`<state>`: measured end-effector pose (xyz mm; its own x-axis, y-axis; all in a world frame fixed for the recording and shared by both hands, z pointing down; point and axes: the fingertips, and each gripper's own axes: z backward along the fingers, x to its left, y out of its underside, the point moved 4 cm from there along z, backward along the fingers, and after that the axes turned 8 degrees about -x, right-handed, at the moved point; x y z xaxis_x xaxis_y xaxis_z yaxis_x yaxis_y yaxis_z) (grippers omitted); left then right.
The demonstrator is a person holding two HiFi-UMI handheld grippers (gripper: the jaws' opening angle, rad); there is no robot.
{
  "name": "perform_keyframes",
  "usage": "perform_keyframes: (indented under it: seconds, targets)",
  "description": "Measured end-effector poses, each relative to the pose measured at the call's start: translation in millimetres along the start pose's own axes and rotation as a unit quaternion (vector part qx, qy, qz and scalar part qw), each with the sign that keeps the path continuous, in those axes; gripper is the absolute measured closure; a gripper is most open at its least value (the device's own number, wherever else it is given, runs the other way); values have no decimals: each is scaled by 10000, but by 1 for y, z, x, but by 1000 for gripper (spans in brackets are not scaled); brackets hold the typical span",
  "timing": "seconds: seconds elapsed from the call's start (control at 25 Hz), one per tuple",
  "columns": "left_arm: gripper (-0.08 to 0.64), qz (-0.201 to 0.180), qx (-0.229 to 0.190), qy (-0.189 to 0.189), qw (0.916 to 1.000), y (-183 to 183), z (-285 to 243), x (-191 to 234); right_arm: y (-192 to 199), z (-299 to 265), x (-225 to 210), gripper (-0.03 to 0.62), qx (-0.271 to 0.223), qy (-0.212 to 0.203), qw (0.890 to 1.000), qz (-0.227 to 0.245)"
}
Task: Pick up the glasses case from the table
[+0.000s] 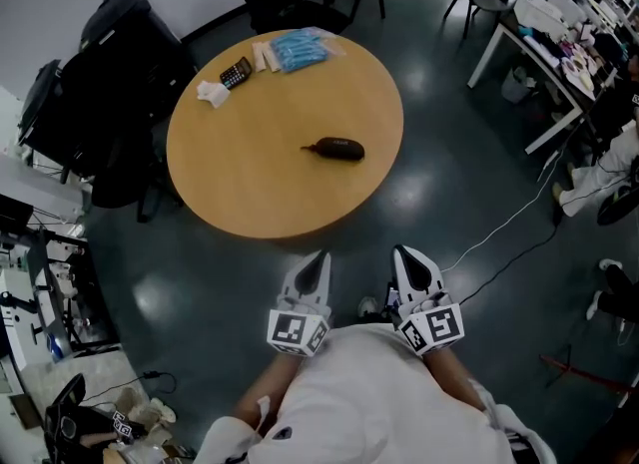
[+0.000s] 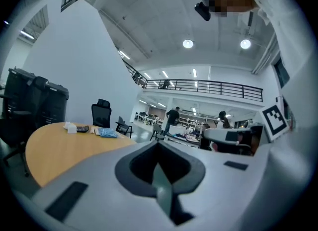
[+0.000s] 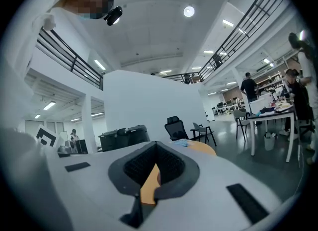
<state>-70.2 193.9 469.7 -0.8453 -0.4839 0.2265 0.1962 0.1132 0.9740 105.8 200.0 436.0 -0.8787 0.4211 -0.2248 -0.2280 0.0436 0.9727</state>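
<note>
Reaching has to start from well short of the table (image 1: 250, 178), since both tongs are held close to the body at its 6 o'clock side, apart from its rim. The case (image 1: 334, 149) lies on the table a little toward 3 o'clock of the middle, its long axis running from 9 to 3 o'clock, with a thin tail at the 9 o'clock end and bare wood all round it. The left tongs (image 1: 316, 264) (image 2: 161, 175) are fully closed on nothing. The right tongs (image 1: 412, 264) (image 3: 149, 180) show only a thin slit, through which a sliver of the table is seen, and nothing is gripped. The right tongs are probably better placed, as the case sits nearer their side. They should be opened wide before the case is neared, not above it. The case is likely smooth and rounded, so it is best taken across its short width near the middle, which may call for the wrist to be turned. The tail should be kept out of the bite. The lower edges are best brought down close to the wood before closing, so that the case is not squeezed out. The calculator (image 1: 236, 73), tissue (image 1: 212, 93) and blue packet (image 1: 300, 50) at 11 to 12 o'clock are well apart and need no care.
</note>
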Motion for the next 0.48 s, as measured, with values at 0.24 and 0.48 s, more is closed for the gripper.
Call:
perform_keyframes:
  seconds: [0.24, 0.48]
  targets:
    - [552, -188, 131, -392, 9990, 18, -13, -3, 1, -8, -24, 577, 73, -393, 9992, 74]
    - [552, -896, 278, -25, 9956, 29, -46, 20, 11, -44, -39, 577, 125, -319, 9994, 31]
